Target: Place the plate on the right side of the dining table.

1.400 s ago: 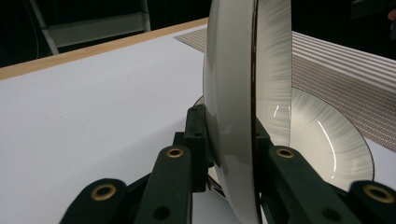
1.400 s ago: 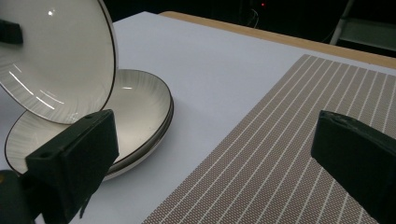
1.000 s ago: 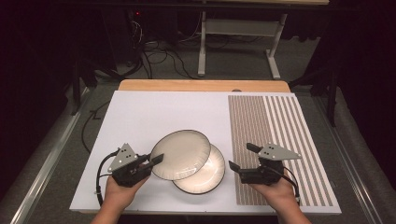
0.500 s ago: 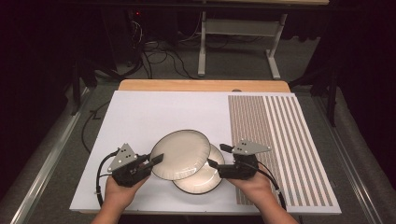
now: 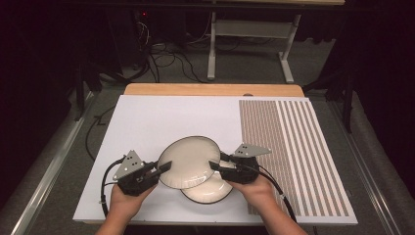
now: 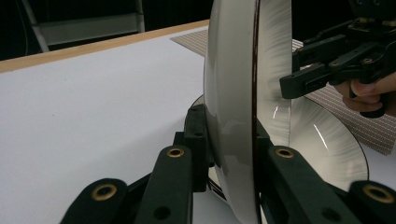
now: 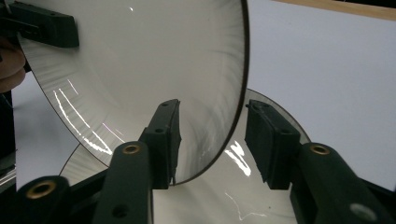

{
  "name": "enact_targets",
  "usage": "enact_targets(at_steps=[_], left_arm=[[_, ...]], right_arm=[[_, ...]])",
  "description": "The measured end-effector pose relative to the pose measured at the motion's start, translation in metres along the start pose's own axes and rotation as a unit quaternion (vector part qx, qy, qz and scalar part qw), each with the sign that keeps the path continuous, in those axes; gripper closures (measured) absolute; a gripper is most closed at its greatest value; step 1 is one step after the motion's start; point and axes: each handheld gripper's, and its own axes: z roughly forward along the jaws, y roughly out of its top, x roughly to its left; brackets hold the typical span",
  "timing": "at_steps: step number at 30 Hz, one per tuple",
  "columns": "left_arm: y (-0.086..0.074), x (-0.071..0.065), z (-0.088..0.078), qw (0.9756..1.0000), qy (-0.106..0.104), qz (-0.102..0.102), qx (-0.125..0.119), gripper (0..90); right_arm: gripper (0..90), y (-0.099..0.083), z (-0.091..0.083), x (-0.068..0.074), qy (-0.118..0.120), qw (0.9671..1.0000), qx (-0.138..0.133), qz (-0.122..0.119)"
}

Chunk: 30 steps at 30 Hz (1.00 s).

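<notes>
Left hand-held gripper (image 5: 164,168): clamps upper plate (image 5: 188,161) rim | right hand-held gripper (image 5: 214,166): jaws closing, straddling opposite rim, one pad clear | lower plate (image 5: 210,190): on table (image 5: 161,117).

right gripper (image 7: 210,140) jaws closing in, astride upper plate (image 7: 140,70) rim, gap left on one side | lower plate (image 7: 224,196) flat beneath on white board (image 7: 327,60) | left gripper (image 7: 42,25) clamps upper plate's far edge
</notes>
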Motion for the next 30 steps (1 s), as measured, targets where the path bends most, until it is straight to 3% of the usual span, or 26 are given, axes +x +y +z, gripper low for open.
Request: enact_targets(at_steps=[12, 19, 25, 30], left_arm=[[0.000, 0.000, 0.002, 1.0000, -0.001, -0.001, 0.001, 77.9], [-0.002, 0.001, 0.002, 0.9998, -0.006, -0.021, -0.002, 78.5], [-0.003, 0.003, 0.002, 0.9985, -0.016, -0.052, -0.009, 79.9], [-0.003, 0.002, 0.001, 0.9985, -0.016, -0.052, -0.010, 80.1]], right_arm=[[77.5, -0.001, 0.008, -0.006, 0.015, 0.9996, 0.007, 0.025], [80.9, 0.000, 0.006, -0.008, 0.026, 0.9984, 0.009, 0.050], [82.2, 0.001, 0.002, -0.007, 0.026, 0.9984, 0.008, 0.049], [83.4, 0.002, -0.002, -0.005, 0.026, 0.9985, 0.010, 0.047]])
